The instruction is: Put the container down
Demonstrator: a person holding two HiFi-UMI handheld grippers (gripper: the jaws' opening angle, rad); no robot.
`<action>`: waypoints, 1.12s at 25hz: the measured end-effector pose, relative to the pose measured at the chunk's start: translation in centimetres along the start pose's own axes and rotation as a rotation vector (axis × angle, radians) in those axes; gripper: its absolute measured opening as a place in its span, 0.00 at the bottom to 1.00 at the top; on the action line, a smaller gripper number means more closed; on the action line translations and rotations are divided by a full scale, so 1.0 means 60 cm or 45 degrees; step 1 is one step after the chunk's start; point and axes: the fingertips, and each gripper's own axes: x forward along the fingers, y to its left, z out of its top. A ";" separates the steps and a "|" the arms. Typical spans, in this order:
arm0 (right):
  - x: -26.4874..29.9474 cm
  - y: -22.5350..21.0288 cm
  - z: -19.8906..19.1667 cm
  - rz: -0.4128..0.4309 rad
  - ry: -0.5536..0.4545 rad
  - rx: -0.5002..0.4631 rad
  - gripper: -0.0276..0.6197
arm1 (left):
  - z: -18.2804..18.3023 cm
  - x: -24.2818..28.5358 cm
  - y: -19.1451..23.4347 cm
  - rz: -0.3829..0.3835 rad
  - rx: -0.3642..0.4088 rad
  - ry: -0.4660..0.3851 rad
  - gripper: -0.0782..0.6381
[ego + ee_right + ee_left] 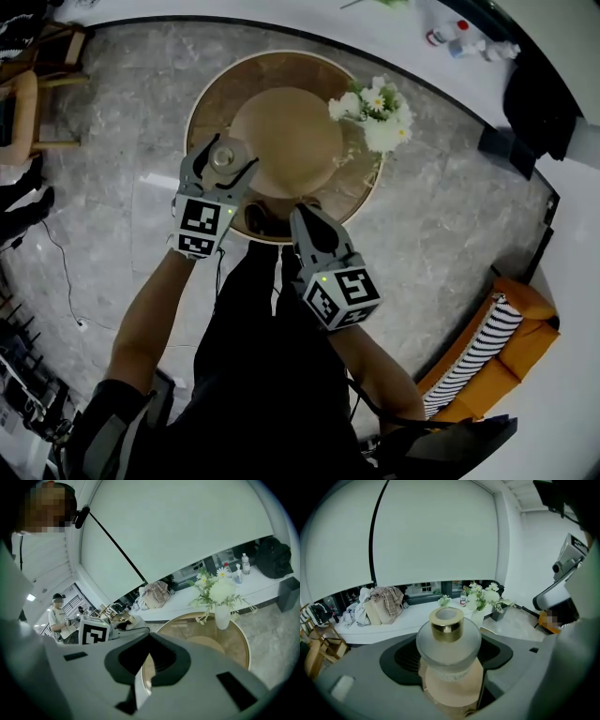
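The left gripper (225, 159) clamps a frosted round glass container with gold collar (448, 639) over the round wooden table (210, 103); the right gripper (309, 217) has its jaws together, empty.

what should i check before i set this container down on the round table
1. Grip: left gripper jaws closed on the frosted container: ok.
2. Container upright, gold collar on top: ok.
3. Bare round table seen beneath the container: ok, though near the left rim.
4. Flower vase stands apart, at the table's right side: ok.
5. Right gripper shut, empty, apart from the left one: ok.
6. Height above the tabletop: cannot tell.
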 end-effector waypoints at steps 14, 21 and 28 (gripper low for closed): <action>0.032 -0.088 -0.072 -0.071 0.091 0.075 0.05 | -0.116 0.160 0.027 -0.004 -0.029 0.126 0.59; 0.045 -0.108 -0.118 -0.090 0.141 0.140 0.05 | -0.159 0.218 0.044 -0.033 -0.032 0.158 0.59; 0.050 -0.129 -0.141 -0.112 0.169 0.166 0.05 | -0.188 0.266 0.064 -0.019 -0.011 0.201 0.59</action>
